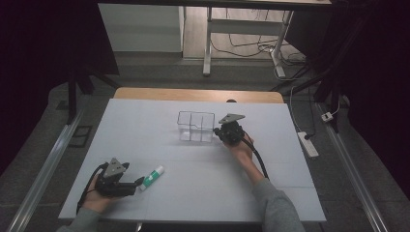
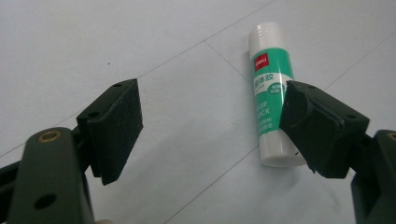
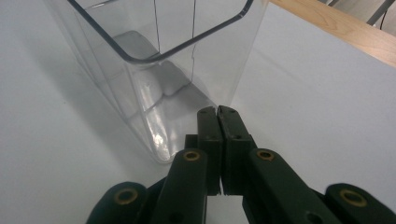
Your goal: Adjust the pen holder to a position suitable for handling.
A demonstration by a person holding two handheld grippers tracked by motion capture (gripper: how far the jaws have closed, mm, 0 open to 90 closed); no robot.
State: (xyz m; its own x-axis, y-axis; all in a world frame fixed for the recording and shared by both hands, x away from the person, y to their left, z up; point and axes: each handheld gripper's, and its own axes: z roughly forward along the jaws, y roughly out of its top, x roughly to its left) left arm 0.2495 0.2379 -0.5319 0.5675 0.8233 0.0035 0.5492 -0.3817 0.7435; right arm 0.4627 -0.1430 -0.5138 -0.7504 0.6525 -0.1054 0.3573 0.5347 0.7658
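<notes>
High view: your left hand-held gripper (image 1: 138,183) lies low on the white counter (image 1: 203,193) near its front left, its tips just beside the white-and-green glue stick (image 1: 152,177), which lies flat on the surface. Your right hand-held gripper (image 1: 221,133) sits just beside the right wall of the clear plastic divided organiser box (image 1: 195,126), which stands upright mid-counter. Left gripper view: your jaws stand wide apart with nothing between the pads; the glue stick (image 2: 271,93) lies on the counter, partly behind the right-hand jaw, capped end pointing away. Right gripper view: your jaws are pressed together, empty, tips close to the lower corner of the clear box (image 3: 159,70); contact cannot be told.
</notes>
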